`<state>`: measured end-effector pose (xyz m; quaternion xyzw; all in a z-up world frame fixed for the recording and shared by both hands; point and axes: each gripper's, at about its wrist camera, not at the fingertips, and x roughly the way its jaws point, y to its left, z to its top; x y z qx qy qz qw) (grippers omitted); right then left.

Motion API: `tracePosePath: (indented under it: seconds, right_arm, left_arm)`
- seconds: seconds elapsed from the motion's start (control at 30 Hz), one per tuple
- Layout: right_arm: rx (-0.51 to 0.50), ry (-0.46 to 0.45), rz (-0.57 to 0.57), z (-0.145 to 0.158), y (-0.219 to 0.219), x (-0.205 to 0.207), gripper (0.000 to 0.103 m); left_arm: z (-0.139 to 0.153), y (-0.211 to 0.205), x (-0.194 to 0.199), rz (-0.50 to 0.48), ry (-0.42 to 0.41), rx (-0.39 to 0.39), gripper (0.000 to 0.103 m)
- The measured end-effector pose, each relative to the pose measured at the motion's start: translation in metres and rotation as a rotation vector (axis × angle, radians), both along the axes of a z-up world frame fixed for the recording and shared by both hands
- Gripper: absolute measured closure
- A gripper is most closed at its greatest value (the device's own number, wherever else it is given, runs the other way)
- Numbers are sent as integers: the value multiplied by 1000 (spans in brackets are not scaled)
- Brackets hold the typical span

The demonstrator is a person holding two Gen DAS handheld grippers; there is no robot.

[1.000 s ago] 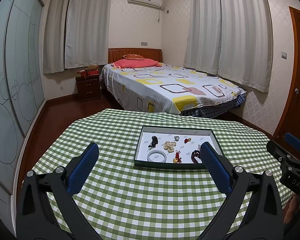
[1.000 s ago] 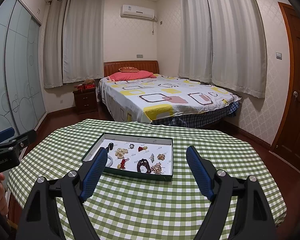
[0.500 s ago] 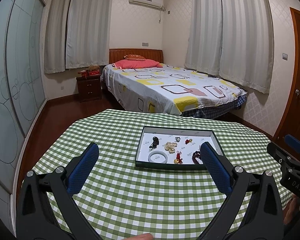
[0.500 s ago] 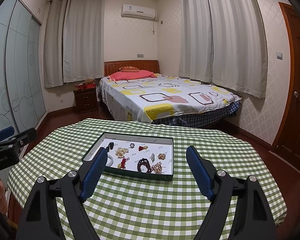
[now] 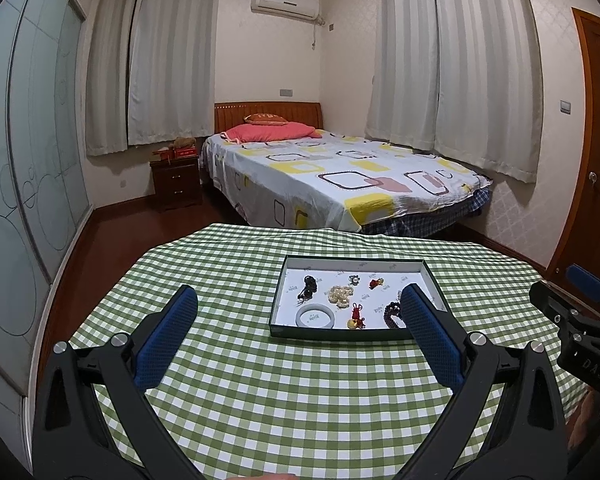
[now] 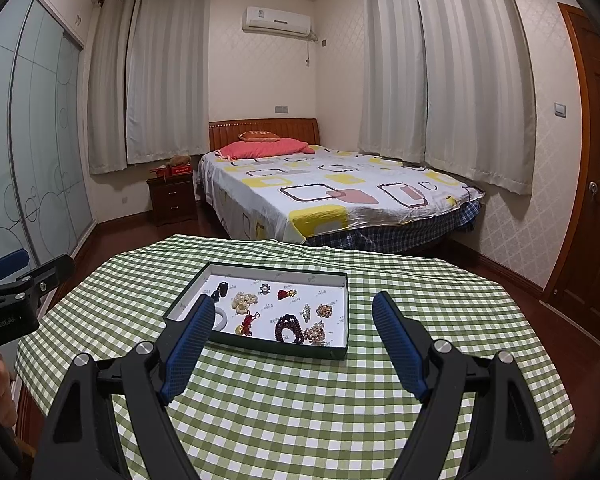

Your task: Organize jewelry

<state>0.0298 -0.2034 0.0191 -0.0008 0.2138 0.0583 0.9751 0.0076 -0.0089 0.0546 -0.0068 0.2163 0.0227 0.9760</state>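
Observation:
A shallow dark-rimmed tray [image 5: 284, 292] [image 6: 336, 350] with a white floor lies on the green checked tablecloth [image 5: 280, 392]. In it lie several jewelry pieces: a pale bangle [image 5: 315, 315] [image 6: 222, 317], a white bead cluster [image 5: 340, 294] [image 6: 244, 301], a dark red bead bracelet [image 6: 288, 327] [image 5: 392, 314], a red-and-gold charm [image 5: 356, 317] [image 6: 247, 323] and black beads [image 5: 308, 285]. My left gripper [image 5: 298, 298] is open and empty, raised before the tray. My right gripper [image 6: 294, 308] is open and empty, also short of the tray.
The table is round with cloth hanging over its edges. Beyond it stand a bed [image 5: 340, 176], a nightstand [image 5: 176, 182], a glass wardrobe [image 5: 24, 200] on the left and a wooden door [image 6: 596, 200] on the right. Each gripper shows at the edge of the other's view.
Both views have shifted only slightly; the grippers stay open and hover in nearly the same place. The jewelry has not moved.

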Motion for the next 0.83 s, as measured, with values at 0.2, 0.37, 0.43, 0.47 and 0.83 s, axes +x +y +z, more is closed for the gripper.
tracePosePath:
  seconds: [0.2,0.37,0.43,0.47,0.83]
  right_arm:
    - [-3,8,3,-2,0,2,24]
    - [-2,15,2,-4,0,2,24]
    - [-2,18,2,-6,-1,3,24]
    - [-2,21,2,-6,-1,3,25]
    - [8,63,-14,-26,-6,22,24]
  left_arm:
    - [-1,-3,0,-29,4,-11,4]
    - [-5,1,2,-23,-5,-26,4]
    - [-7,4,5,-14,-5,-37,4]
    - [-9,5,6,-13,-1,-37,4]
    - [-41,18,39,36,80,-8,4]
